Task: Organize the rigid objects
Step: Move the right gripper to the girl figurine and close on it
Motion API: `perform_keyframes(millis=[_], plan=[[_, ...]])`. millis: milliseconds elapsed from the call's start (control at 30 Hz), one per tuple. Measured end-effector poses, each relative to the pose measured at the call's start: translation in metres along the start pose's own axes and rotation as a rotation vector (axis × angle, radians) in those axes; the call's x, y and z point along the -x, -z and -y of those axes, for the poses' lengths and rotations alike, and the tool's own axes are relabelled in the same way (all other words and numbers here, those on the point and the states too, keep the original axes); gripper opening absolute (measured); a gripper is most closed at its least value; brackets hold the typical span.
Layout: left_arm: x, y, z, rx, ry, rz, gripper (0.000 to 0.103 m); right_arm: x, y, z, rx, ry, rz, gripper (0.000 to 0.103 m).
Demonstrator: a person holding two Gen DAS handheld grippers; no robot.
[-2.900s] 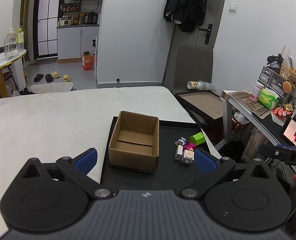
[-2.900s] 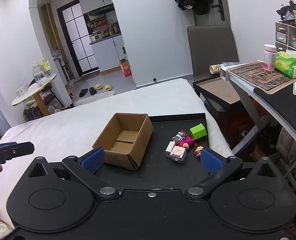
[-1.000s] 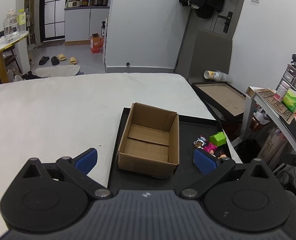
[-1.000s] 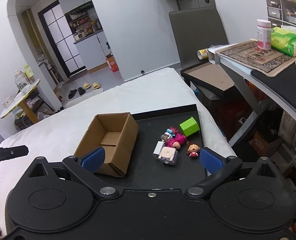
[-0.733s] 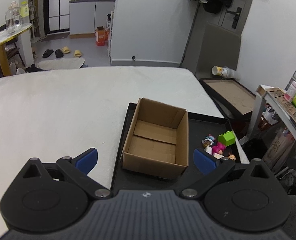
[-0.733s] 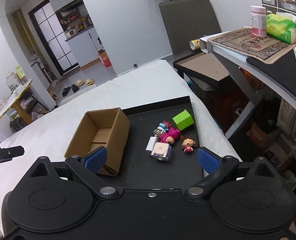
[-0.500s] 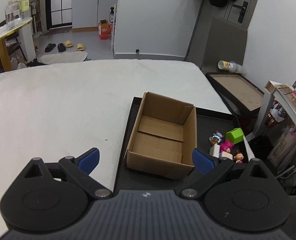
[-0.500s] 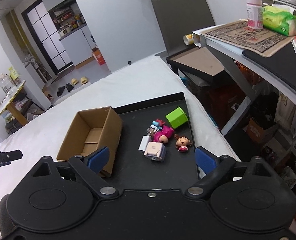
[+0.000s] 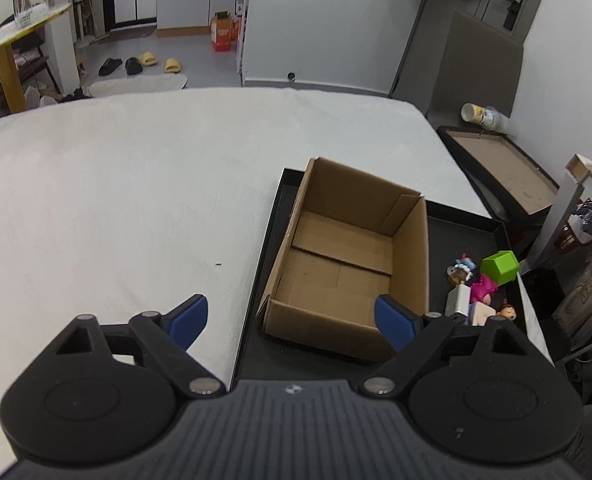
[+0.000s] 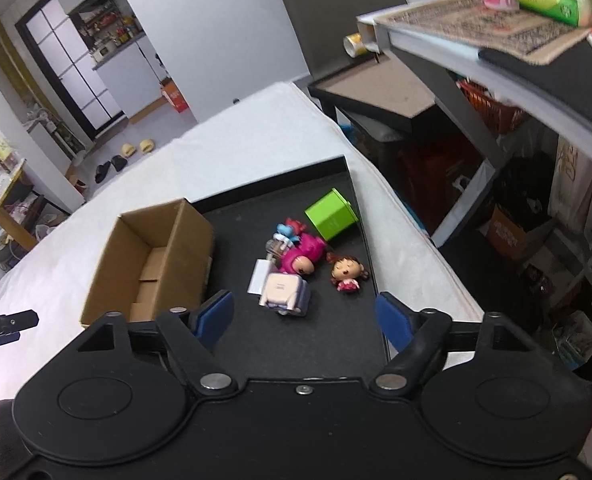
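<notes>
Crowding tray's (image 10: pixel 348 168) right edge: green cube (image 10: pixel 330 213), dolls; box (image 10: pixel 151 256) left.

Brown cardboard box (image 9: pixel 348 264), black tray (image 10: pixel 328 336), green cube (image 10: pixel 330 214), blue fingers (image 10: pixel 215 314)

A white bed (image 9: pixel 135 200) is seen, with a black tray (image 10: pixel 296 344) laid on its right side. On the tray, a cardboard box (image 9: pixel 348 256) is set left; toys (image 10: pixel 308 256) are clustered right.
</notes>
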State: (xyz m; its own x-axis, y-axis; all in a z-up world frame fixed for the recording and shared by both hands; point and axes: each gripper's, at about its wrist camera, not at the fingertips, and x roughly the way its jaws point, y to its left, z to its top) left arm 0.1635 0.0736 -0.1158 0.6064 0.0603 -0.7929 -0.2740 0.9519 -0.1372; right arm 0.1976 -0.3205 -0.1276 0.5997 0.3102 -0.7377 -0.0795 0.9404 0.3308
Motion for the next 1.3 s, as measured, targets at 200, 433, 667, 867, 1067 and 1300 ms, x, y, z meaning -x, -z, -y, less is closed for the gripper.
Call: perform_keyframes(millis=[200, 433, 667, 867, 1067, 1300], plan=[[-0.025, -0.004, -0.008, 0.035, -0.027, -0.031, 0.081, -0.028, -0.005, 0.006, -0.012, 0.007, -0.060, 0.062], [-0.052, -0.007, -0.015, 0.070, -0.063, -0.076, 0.072, -0.067, -0.015, 0.009, -0.041, 0.020, -0.103, 0.055], [-0.077, -0.011, -0.023, 0.117, -0.068, -0.112, 0.059, -0.110, -0.022, 0.011, -0.060, 0.053, -0.154, 0.038], [-0.092, -0.009, -0.027, 0.153, -0.066, -0.136, 0.048, -0.138, -0.025, 0.012, -0.045, 0.108, -0.185, 0.036], [-0.104, -0.011, -0.029, 0.178, -0.059, -0.161, 0.044, -0.155, -0.023, 0.013, -0.011, 0.146, -0.194, 0.036], [-0.112, -0.010, -0.024, 0.164, -0.044, -0.170, 0.023, -0.170, -0.019, 0.017, -0.015, 0.173, -0.202, 0.036]])
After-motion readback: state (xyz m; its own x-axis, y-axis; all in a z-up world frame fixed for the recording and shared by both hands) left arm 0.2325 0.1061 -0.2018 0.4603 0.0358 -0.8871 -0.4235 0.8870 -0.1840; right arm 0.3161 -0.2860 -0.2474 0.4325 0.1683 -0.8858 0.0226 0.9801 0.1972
